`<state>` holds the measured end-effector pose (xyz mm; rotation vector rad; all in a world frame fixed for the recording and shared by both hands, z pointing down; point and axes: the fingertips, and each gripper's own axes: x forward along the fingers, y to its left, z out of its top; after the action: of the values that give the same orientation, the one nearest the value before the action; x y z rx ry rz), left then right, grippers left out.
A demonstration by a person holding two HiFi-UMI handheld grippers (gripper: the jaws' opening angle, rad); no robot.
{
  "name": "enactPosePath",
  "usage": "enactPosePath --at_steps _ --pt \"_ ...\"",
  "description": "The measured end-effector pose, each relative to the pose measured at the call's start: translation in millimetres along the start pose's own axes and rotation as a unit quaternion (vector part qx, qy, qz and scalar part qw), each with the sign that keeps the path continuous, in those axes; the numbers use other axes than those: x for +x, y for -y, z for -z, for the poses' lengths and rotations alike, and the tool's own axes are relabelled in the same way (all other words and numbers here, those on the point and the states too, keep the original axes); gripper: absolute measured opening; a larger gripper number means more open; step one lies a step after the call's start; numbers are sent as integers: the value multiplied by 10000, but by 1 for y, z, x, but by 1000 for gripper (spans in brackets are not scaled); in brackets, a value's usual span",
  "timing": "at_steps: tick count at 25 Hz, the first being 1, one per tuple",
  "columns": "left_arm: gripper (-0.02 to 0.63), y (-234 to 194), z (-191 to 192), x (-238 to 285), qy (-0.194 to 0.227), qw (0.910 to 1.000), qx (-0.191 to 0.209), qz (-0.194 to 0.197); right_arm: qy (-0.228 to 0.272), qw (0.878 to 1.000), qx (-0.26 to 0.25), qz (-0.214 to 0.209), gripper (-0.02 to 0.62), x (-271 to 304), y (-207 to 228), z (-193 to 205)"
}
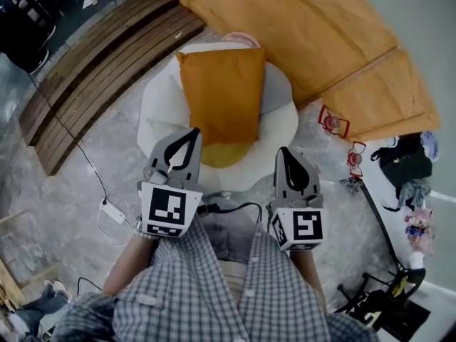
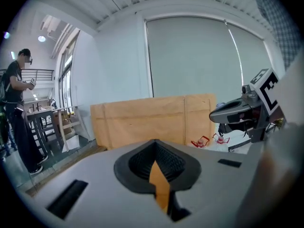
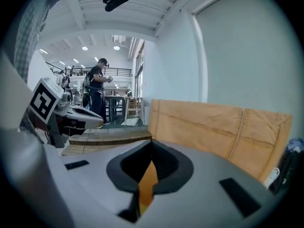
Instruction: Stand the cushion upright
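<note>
An orange cushion (image 1: 221, 95) rests on a white round seat (image 1: 281, 123), its broad face toward me, with a yellow cushion (image 1: 224, 154) showing under its lower edge. My left gripper (image 1: 192, 135) is shut, and its tip lies over the orange cushion's lower left corner in the head view. My right gripper (image 1: 285, 153) is also shut, just off the seat's front right. Nothing is visibly held by either. In the left gripper view (image 2: 154, 144) and the right gripper view (image 3: 152, 146), a sliver of orange shows through the slit between the closed jaws.
A large tan padded panel (image 1: 320, 34) lies behind the seat. A slatted wooden bench (image 1: 100, 70) runs at the left. A power strip with a cable (image 1: 114, 212) lies on the floor. Two red objects (image 1: 331, 122) and a black bag (image 1: 405, 159) sit at right. A person (image 2: 16, 113) stands far off.
</note>
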<state>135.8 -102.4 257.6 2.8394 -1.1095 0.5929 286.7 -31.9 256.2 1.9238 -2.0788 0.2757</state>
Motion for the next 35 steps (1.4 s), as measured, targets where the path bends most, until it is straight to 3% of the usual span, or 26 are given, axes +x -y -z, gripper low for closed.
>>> enactPosePath --at_steps 13,23,35 --pt "8 -13 -1 -11 3 9996 72 -275 12 10000 35 -5 5 -3 -1 0" --pt "8 -46 2 -19 14 9972 -163 -735 -32 10000 26 -71 5 0 0 2" --pt "8 -49 5 -22 -10 9969 -218 -757 -137 9998 38 -126 5 1 -5 7"
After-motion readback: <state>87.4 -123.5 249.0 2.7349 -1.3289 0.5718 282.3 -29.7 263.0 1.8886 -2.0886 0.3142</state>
